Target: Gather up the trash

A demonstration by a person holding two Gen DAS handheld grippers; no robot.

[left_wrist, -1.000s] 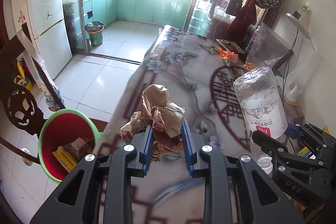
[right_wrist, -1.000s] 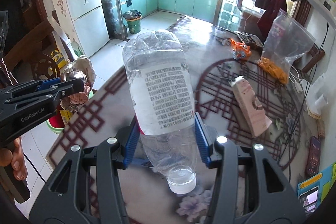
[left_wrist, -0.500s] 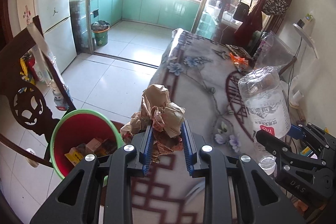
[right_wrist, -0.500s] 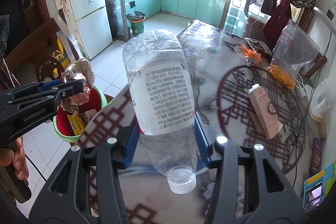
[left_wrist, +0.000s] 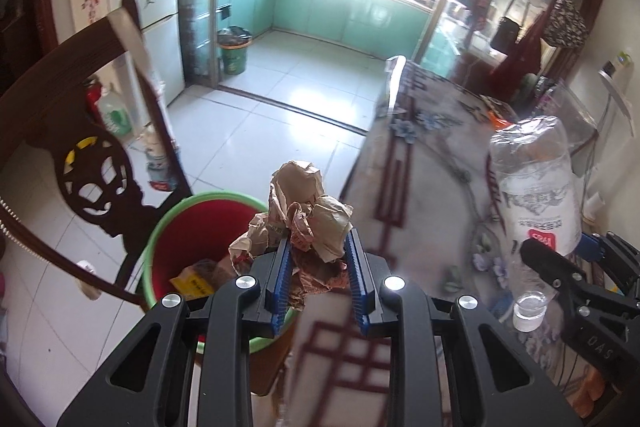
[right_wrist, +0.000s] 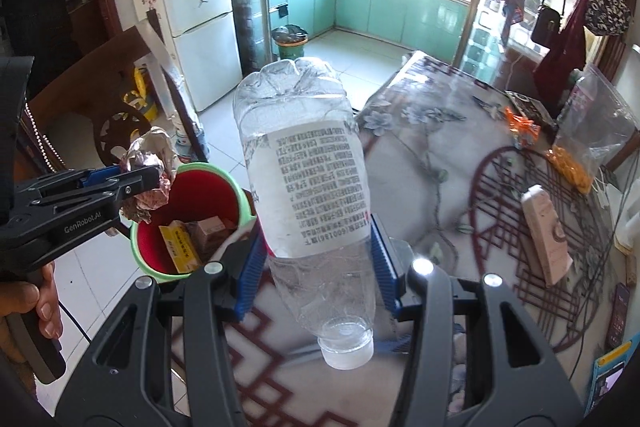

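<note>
My left gripper (left_wrist: 318, 267) is shut on a crumpled wad of brown paper (left_wrist: 306, 211) and holds it at the table's left edge, just right of and above the bin. The bin (left_wrist: 160, 231) is red inside with a green rim and stands on the floor with boxes in it; it also shows in the right wrist view (right_wrist: 236, 187). My right gripper (right_wrist: 316, 271) is shut on a clear plastic bottle (right_wrist: 308, 171), cap toward the camera, over the table edge. The left gripper with its paper (right_wrist: 150, 167) shows at left in that view.
A dark carved wooden chair (left_wrist: 92, 167) stands left of the bin. On the patterned tablecloth (right_wrist: 440, 163) lie a pink carton (right_wrist: 548, 227), an orange wrapper (right_wrist: 524, 129), a plastic bag of snacks (right_wrist: 588, 147) and a phone (right_wrist: 618, 315). Another bin (right_wrist: 290, 45) stands by the kitchen doorway.
Both grippers have moved left, off the table toward the red bin. The bin now sits nearer the middle of both views. Both grips are unchanged.
</note>
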